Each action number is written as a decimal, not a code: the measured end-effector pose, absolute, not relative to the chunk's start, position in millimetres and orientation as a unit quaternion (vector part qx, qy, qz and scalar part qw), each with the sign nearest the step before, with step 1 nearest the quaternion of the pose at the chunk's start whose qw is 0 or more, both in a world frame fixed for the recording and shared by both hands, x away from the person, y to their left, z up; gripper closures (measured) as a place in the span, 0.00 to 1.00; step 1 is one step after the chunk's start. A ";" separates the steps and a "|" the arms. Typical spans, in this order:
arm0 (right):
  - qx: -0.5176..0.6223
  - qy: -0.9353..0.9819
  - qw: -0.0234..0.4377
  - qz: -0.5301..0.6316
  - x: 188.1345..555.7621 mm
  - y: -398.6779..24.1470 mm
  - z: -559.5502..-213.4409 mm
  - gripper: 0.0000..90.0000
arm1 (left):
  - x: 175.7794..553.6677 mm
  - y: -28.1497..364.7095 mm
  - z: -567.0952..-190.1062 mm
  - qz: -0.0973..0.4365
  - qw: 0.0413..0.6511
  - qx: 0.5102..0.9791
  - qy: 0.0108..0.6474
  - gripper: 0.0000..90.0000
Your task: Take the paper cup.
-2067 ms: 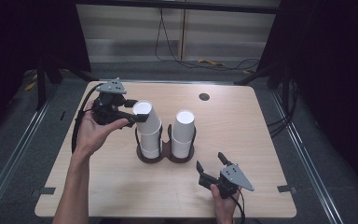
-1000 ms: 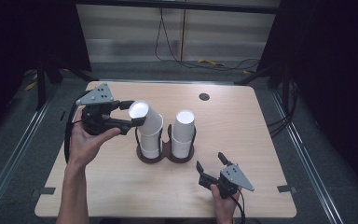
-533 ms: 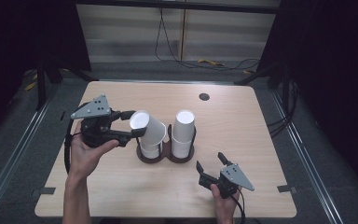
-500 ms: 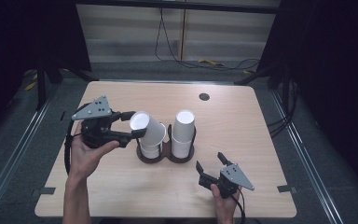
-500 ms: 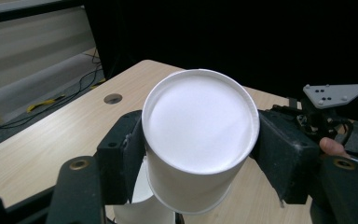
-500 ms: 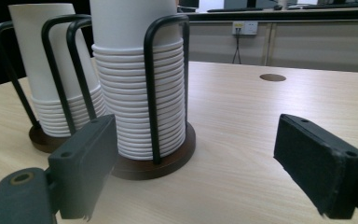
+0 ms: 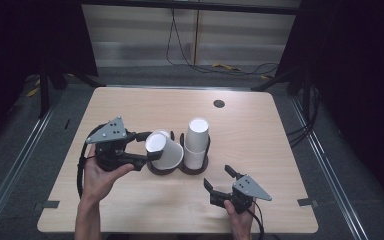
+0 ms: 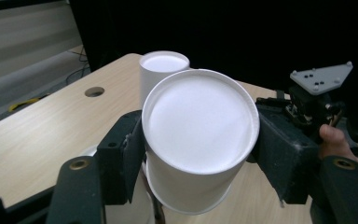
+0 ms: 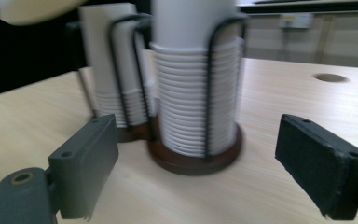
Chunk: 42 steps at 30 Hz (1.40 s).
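Two stacks of white paper cups stand side by side in a dark wire holder [image 7: 180,167] near the middle of your wooden table [image 7: 260,135]. Your left gripper [image 7: 147,145] has its jaws closed on one single paper cup [image 7: 164,149], pressing on its two sides just under the closed bottom. You hold this cup tilted, with the closed bottom turned towards your hand and its open mouth towards the left stack [image 7: 163,134], just above that stack. In the left gripper view the round bottom of the cup [image 8: 199,122] sits between the two black pads, and the right stack [image 8: 163,74] rises behind it. Your right gripper [image 7: 220,177] is near the front edge of the table, in front of the holder and a little to its right, well apart from the cup you hold. Its jaws stand wide open and nothing is between them. In the right gripper view the jaws frame the right stack [image 9: 193,102] in its brown round base [image 9: 193,161], but they do not touch it. You can also see a small round hole [image 7: 219,103] in the table behind the holder.
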State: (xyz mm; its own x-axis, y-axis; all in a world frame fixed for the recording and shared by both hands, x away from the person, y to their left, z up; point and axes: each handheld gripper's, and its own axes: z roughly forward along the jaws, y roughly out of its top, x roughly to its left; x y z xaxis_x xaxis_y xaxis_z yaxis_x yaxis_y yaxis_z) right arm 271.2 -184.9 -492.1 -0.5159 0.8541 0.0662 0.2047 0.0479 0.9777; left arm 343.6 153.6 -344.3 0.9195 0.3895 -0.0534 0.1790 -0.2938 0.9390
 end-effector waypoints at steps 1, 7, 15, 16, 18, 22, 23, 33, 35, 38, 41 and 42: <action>0.390 0.668 0.285 0.567 270.1 -183.1 -490.0 0.14 | 342.7 152.1 -346.7 0.090 0.567 0.799 0.176 0.40; 0.345 0.687 0.254 0.587 264.4 -171.9 -477.4 0.14 | 335.4 148.7 -361.3 0.082 0.575 0.795 0.176 0.40; 0.312 0.692 0.222 0.612 258.8 -166.4 -465.9 0.14 | 328.3 142.9 -383.1 0.063 0.579 0.794 0.173 0.40; 0.305 0.694 0.220 0.614 258.9 -165.7 -465.4 0.14 | 328.6 141.8 -386.0 0.055 0.577 0.796 0.173 0.40; 0.301 0.697 0.212 0.615 259.0 -163.6 -465.0 0.14 | 330.0 139.9 -391.9 0.047 0.576 0.797 0.172 0.40; 0.287 0.709 0.198 0.613 262.3 -158.8 -467.1 0.14 | 330.5 135.2 -403.2 0.027 0.570 0.803 0.170 0.40; 0.284 0.711 0.198 0.613 263.2 -157.5 -467.7 0.14 | 329.7 133.7 -405.5 0.027 0.568 0.805 0.169 0.40; 0.260 0.731 0.174 0.607 270.2 -144.9 -475.8 0.14 | 327.0 123.4 -417.7 -0.007 0.569 0.806 0.164 0.40; 0.258 0.733 0.168 0.606 271.3 -142.8 -477.5 0.14 | 325.7 120.8 -417.8 -0.009 0.571 0.805 0.163 0.40; 0.253 0.734 0.169 0.607 272.4 -139.6 -479.4 0.15 | 324.2 116.7 -418.5 -0.015 0.575 0.803 0.158 0.40; 0.251 0.734 0.165 0.610 271.5 -136.6 -480.3 0.14 | 324.1 114.0 -418.9 -0.019 0.573 0.805 0.155 0.40; 0.248 0.734 0.168 0.609 272.0 -135.8 -480.7 0.15 | 324.2 113.4 -419.0 -0.024 0.574 0.804 0.155 0.40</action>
State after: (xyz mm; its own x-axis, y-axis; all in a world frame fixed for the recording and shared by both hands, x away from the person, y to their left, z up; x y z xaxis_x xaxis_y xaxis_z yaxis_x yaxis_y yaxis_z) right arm 272.0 -135.8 -480.7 -0.8203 0.5692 0.0556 0.1597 0.1347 0.9779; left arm 324.2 113.4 -419.0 0.9510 0.2209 -0.2164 0.2763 -0.2929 0.9154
